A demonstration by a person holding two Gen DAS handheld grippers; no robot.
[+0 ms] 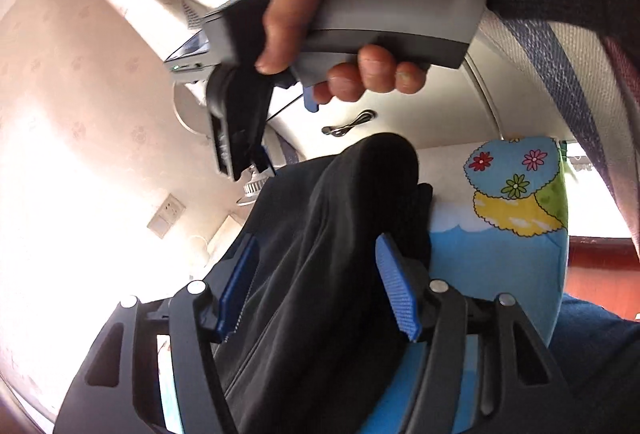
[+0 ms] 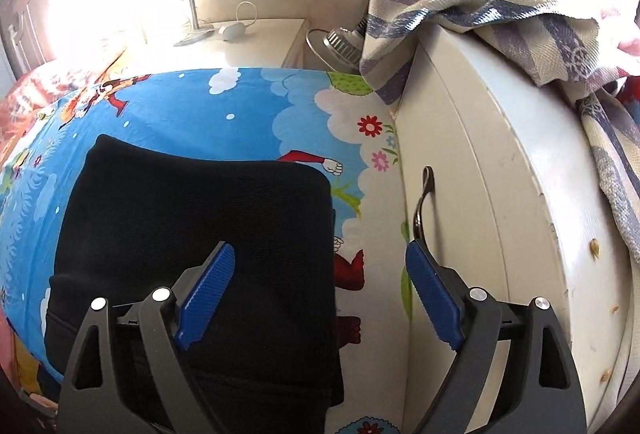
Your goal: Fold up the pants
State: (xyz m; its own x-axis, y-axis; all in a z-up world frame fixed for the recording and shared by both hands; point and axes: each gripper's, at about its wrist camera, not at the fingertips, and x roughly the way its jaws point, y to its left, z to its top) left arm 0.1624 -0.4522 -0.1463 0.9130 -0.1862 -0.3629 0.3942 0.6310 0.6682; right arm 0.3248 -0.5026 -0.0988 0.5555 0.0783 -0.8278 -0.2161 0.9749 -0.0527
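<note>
The black pants lie folded into a thick rectangle on the cartoon-print bed sheet. My right gripper hovers over their right edge, jaws wide apart; nothing is between its blue pads. In the left wrist view the pants bulge up as a dark fold that runs between the jaws of my left gripper. Those jaws stand apart and the right pad does not press the cloth. A hand holds the right gripper above the far end of the fold.
A white cabinet with a metal handle stands tight against the bed's right side. A striped cloth is draped over its top. Behind the bed is a white nightstand with a lamp pole and a cable.
</note>
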